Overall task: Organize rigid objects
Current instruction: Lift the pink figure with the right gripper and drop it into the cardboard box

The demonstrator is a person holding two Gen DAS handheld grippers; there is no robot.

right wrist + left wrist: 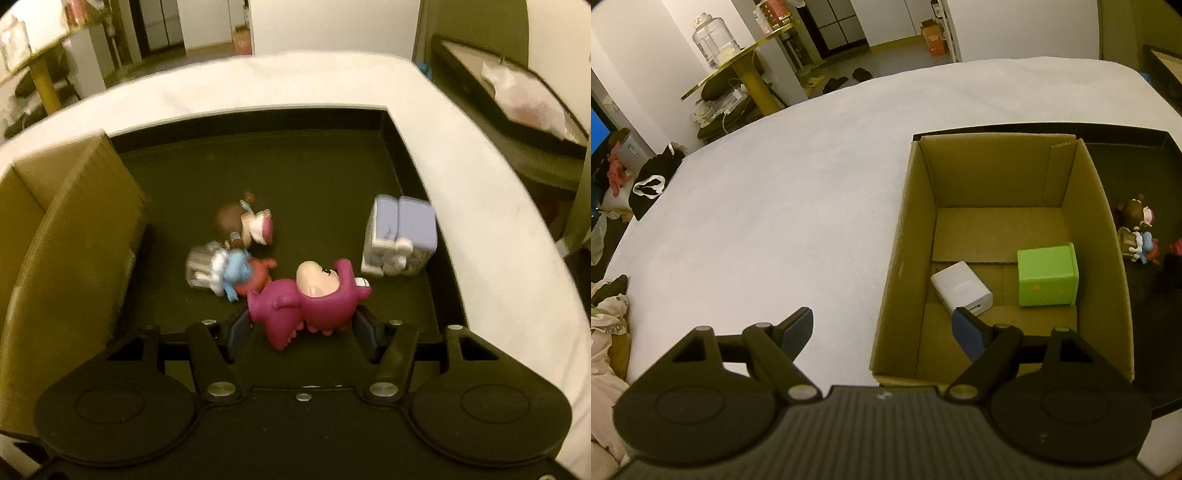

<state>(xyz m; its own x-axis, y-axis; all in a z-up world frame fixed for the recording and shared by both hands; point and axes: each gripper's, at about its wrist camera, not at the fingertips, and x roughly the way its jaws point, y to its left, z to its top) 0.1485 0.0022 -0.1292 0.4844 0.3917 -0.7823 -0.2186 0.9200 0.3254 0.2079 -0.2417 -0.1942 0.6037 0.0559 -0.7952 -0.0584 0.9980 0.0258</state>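
My right gripper (303,328) squeezes the pink dinosaur toy (310,299) so I can carry it to the box (997,221). My left gripper (882,332) hangs wide open, holding nothing.

Cardboard box (1001,206): matt brown corrugated board. Green cube (1047,275): smooth plastic. Magenta figurine (314,299): glossy plastic. Tray (295,166): matt black.
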